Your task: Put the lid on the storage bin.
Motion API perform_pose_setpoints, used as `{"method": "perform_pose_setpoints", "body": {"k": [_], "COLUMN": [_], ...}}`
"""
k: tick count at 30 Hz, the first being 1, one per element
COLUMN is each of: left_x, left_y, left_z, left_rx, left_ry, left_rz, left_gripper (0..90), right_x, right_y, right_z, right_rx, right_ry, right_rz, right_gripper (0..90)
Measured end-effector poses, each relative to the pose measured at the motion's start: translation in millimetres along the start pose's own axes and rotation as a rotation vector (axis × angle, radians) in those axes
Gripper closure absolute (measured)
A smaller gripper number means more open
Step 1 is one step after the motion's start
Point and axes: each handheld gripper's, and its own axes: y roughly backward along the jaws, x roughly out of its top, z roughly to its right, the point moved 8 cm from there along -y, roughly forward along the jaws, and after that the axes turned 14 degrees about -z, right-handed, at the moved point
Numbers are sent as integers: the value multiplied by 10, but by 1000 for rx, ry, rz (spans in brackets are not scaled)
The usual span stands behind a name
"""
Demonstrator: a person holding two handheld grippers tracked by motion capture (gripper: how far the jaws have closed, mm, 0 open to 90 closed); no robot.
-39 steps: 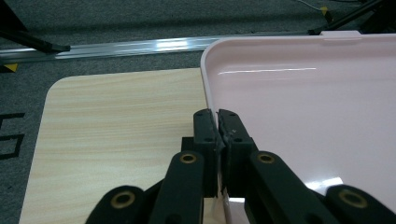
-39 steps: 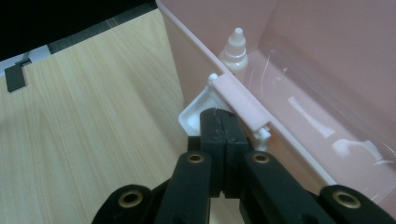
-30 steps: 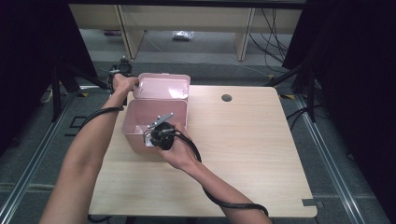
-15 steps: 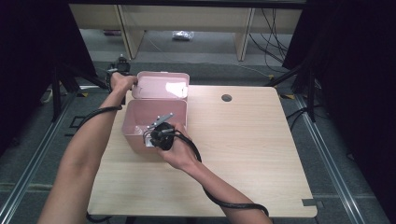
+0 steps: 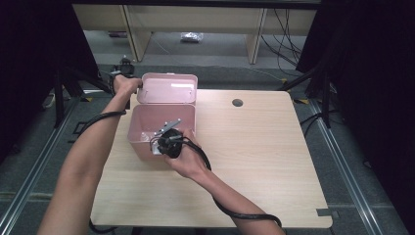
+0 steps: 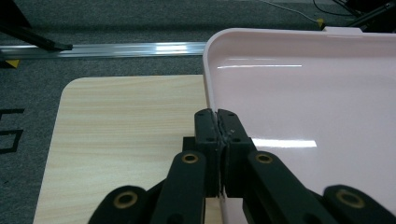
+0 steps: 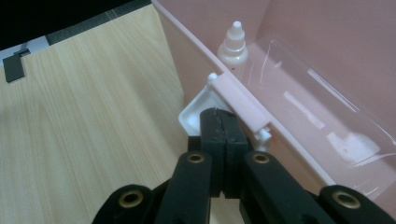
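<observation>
Barely anything has changed since a second ago — the pink storage box sits where it did near the tabletop's far left corner, lid still raised. The left gripper keeps its jaws clenched on the lid's rim. The right gripper hasn't budged — jaws clamped on the white latch at the box's near wall. A dropper bottle stands inside.
</observation>
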Motion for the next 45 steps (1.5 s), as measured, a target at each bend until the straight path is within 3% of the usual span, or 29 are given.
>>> {"method": "perform_pose_setpoints", "body": {"k": [8,10,13,22,36,38,42,44,45], "left_x": [13,33,28,59,44,40,35,30,23], "left_y": [86,96,140,245,422,448,504,532,546], "left_z": [2,14,15,45,62,66,74,79,80], "left_rx": [-3,-10,-12,-22,-24,-30,-39,-43,-39], "left_ry": [-11,-3,-19,-14,-42,-44,-46,-50,-52], "left_rz": [6,37,30,70,122,129,148,158,161], "left_gripper": [881,882,883,887,888,888,888,888,888], "right_x": [3,4,7,10,14,-8,-6,16,13], "right_y": [3,2,1,-1,-5,6,4,-6,-5], "right_z": [3,4,6,6,16,-1,-3,21,20], "right_rx": [4,4,6,13,13,18,21,10,10], "right_ry": [-3,-2,-4,-10,-7,-47,-49,-9,-18], "right_rz": [-4,-5,-5,-6,1,-22,-22,1,-2], "right_gripper": [900,900,900,900,900,900,900,900,900]}}
